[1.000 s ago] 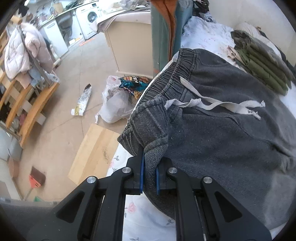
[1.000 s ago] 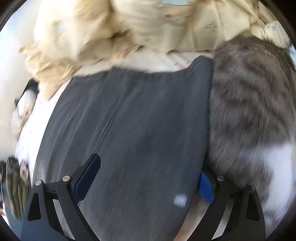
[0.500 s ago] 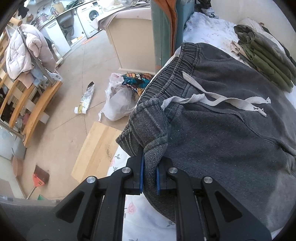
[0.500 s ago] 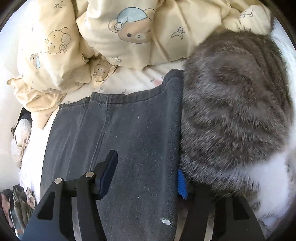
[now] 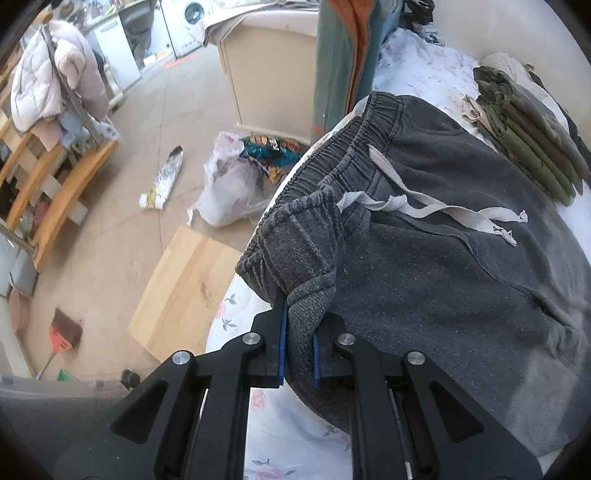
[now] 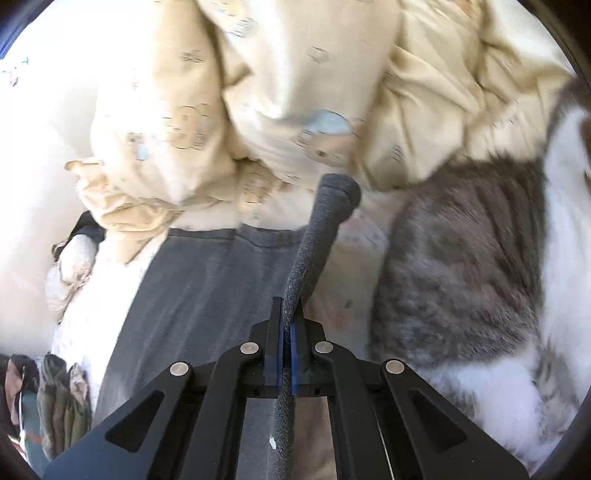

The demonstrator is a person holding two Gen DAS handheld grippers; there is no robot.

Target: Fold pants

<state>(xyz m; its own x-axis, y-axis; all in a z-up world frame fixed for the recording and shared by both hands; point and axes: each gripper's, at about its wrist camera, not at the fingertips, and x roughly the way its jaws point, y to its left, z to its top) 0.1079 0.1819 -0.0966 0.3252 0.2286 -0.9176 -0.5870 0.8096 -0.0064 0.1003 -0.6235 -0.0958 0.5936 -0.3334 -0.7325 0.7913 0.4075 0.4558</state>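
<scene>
Gripping the dark grey pants (image 5: 443, 266) at two places, we stand over a bed (image 5: 280, 435) with a white floral sheet. Our left hand-held gripper (image 5: 298, 349) is clamped on a bunched corner of the elastic waistband, which lies at the bed's edge with its pale drawstring (image 5: 436, 210) trailing across the cloth. Our right hand-held gripper (image 6: 289, 345) is pinched together on a lifted leg edge of the pants (image 6: 192, 295), which rises as a narrow ridge; the other leg lies flat on the sheet.

Just beside that leg lies a grey-and-white tabby cat (image 6: 469, 273). Beyond the hems, a cream duvet printed with bears (image 6: 258, 110) is heaped up. Folded olive garments (image 5: 528, 136) are stacked on the bed near the waistband.

Below the bed, on the beige floor (image 5: 122, 236), we see a white plastic bag (image 5: 229, 192), a flat piece of cardboard (image 5: 184, 288), a wooden rack with a pink coat (image 5: 55, 85), and a washing machine (image 5: 188, 18) far off.
</scene>
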